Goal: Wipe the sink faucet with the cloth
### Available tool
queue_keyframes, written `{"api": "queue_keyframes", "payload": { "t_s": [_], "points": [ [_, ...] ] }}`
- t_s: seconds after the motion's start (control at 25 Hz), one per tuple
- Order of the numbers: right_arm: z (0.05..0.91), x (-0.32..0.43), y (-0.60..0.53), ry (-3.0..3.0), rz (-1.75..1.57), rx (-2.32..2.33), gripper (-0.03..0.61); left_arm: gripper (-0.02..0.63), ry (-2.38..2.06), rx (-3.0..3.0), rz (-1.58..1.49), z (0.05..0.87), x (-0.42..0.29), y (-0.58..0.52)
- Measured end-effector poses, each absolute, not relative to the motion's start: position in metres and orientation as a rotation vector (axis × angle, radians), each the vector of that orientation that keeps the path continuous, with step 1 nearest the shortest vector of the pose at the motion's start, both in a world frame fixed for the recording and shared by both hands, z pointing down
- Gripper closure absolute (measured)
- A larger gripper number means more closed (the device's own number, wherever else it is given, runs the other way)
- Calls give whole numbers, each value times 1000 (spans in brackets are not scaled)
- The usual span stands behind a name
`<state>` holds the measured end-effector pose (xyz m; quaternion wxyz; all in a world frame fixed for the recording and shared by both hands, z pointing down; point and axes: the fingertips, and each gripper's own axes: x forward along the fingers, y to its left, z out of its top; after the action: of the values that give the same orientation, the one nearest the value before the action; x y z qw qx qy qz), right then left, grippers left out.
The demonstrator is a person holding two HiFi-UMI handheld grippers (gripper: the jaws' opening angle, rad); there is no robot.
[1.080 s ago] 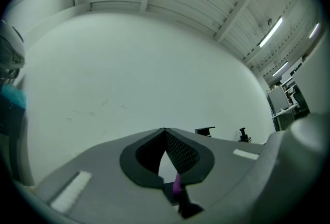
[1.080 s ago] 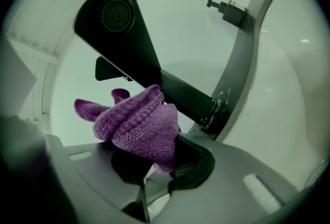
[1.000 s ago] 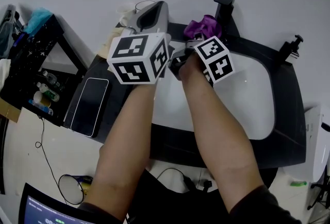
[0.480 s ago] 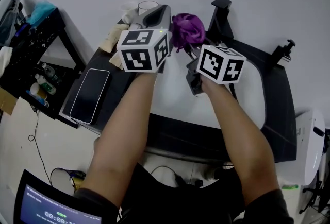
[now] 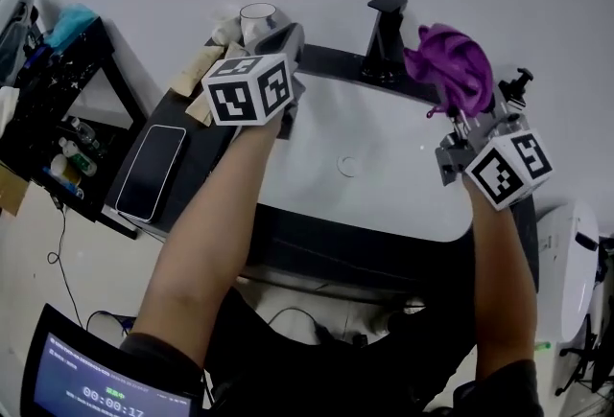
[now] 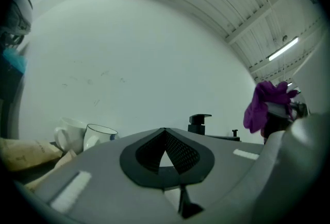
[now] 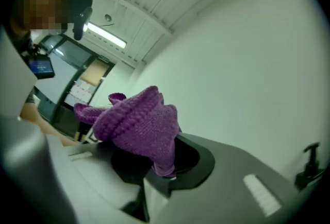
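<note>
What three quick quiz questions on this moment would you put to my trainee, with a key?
1. True or false: the left gripper holds the purple cloth.
2. The cloth is: (A) pressed on the faucet; (B) held up right of the faucet, apart from it; (C) lying in the sink.
3. What flat dark device lies on the counter left of the sink?

Key: 1 false, the right gripper grips it and the left is shut and empty; 2 B; 3 the phone.
</note>
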<state>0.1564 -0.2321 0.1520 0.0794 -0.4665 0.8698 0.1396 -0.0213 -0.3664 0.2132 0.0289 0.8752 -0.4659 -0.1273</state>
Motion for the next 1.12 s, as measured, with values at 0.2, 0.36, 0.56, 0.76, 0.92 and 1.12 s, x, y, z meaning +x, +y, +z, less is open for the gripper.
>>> {"api": "queue_keyframes", "payload": {
  "t_s": [0.2,0.36,0.56,0.76,0.92,1.12],
  "points": [
    [169,223,-272,2316,337,-1721,516,597,-1420,2733,-286,231,-3,-364],
    [219,225,-293,2365,165,-1761,517,597,-1412,2817,-195,234,13,-357],
    [252,226,-310,2443,82,-1817,517,597,-1400,2788,-197,237,18,-345],
    [267,235,-314,2450,-10,-1884,515,597,-1419,2743,-257,233,15,-341],
    [271,231,-310,2475,-49,-1883,516,597,-1445,2731,-252,234,9,-341],
    [267,223,-310,2498,-20,-1870,515,597,-1451,2736,-256,230,8,-343]
  ]
}}
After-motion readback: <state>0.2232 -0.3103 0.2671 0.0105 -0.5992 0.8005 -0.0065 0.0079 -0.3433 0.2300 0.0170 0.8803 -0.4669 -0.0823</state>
